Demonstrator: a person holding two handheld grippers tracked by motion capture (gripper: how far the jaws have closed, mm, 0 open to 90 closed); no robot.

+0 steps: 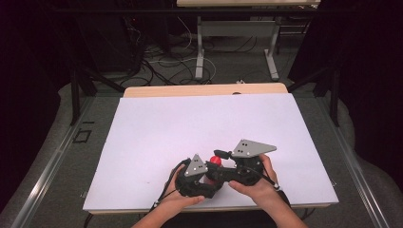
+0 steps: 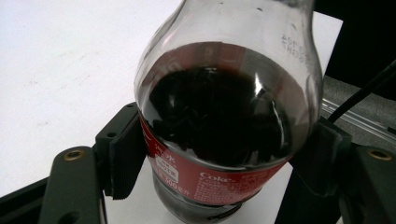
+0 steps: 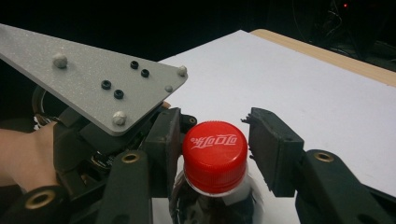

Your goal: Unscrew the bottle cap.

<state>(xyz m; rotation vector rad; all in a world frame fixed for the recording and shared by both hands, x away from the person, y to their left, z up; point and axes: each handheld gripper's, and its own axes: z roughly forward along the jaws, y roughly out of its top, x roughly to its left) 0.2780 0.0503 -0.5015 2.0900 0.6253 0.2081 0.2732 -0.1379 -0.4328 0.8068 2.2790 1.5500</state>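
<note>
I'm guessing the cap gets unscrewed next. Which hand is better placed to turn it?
The right. Its tongs already straddle the red cap, a slight gap at one pad. The left tongs are clamped on the bottle at its label, steadying it.

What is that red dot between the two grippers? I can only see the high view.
Observer: A red bottle cap, with white lettering printed on top.
Operator: What's in the bottle?
Observer: The bottle holds dark liquid and wears a red label.
Operator: Who holds it?
Observer: The left gripper is shut on it at the label; the right gripper has its jaws either side of the cap, with a thin gap at one pad.
</note>
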